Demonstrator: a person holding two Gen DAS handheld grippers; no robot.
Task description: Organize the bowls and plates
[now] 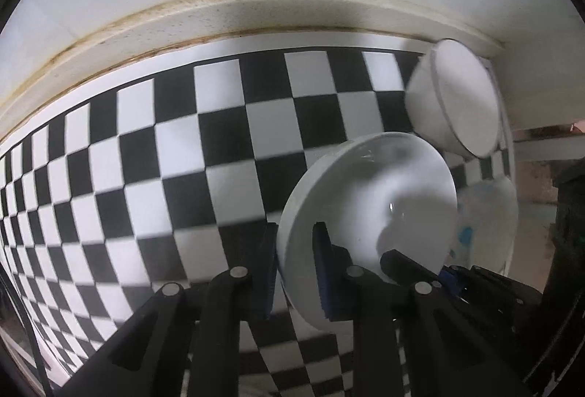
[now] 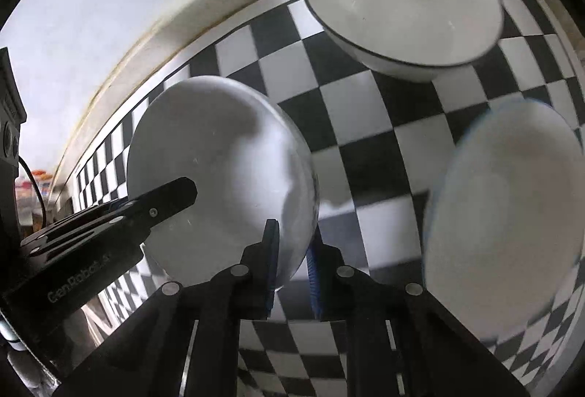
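Observation:
A plain white bowl (image 1: 369, 199) sits tilted on a black-and-white checkered mat (image 1: 175, 148). My left gripper (image 1: 296, 243) is shut on its near rim, one pad inside and one outside. My right gripper (image 2: 292, 243) is shut on the rim of the same bowl (image 2: 219, 163) at the other side. In the left wrist view the right gripper (image 1: 420, 269) reaches in from the lower right. In the right wrist view one of the left gripper's fingers (image 2: 172, 195) lies across the bowl's inside.
A white bowl with a dark rim (image 2: 402, 2) (image 1: 460, 104) stands farther back on the mat. A white dish with a blue edge (image 2: 504, 214) (image 1: 490, 214) lies just right of the held bowl. A cream counter ledge (image 1: 219, 20) and wall bound the mat's far side.

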